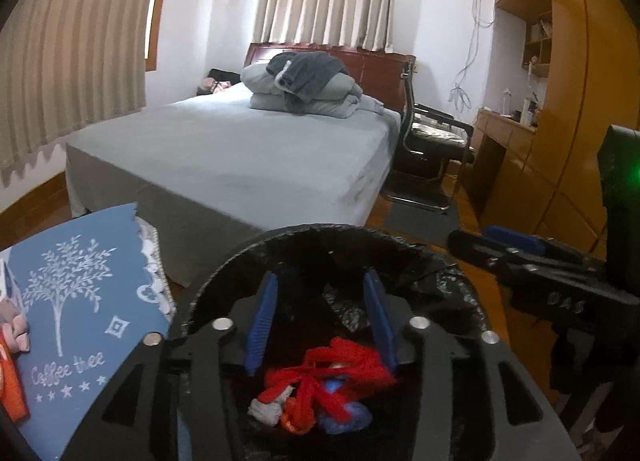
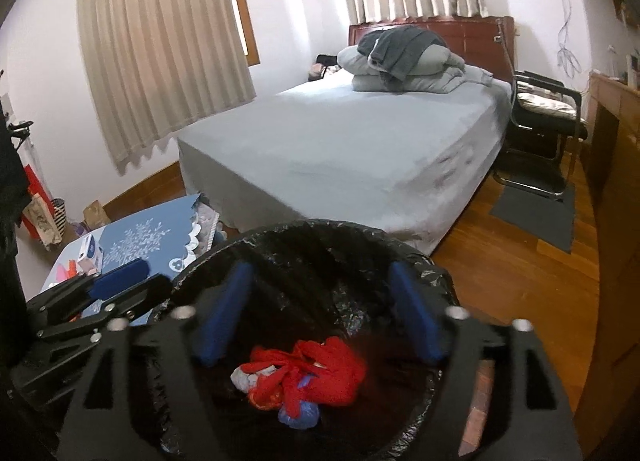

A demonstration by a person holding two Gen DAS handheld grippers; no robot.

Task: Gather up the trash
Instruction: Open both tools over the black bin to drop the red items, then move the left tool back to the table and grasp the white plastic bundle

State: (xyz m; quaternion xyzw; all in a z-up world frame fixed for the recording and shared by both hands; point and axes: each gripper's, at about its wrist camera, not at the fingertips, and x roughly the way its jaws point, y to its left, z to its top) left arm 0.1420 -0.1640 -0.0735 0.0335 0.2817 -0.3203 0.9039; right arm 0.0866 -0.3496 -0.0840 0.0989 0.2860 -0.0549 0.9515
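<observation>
While you hold both tongs over the bin (image 1: 224, 261), one black-lined bin fills the lower centre of each view. Your left tongs (image 1: 320, 317) stand spread, pads pinching nothing. Your right tongs (image 2: 316, 313) stand spread wider, also pinching nothing. Down in the bin lies one clump of trash (image 2: 308, 377): red crumpled wrapping with a blue bit and a whitish bit, exact piece count unclear. At lower left, one worktop with a blue tree-print cloth (image 1: 80, 301) sits just beside the bin. Behind: one bed (image 2: 340, 149), one black chair (image 1: 432, 141), two curtained windows.
</observation>
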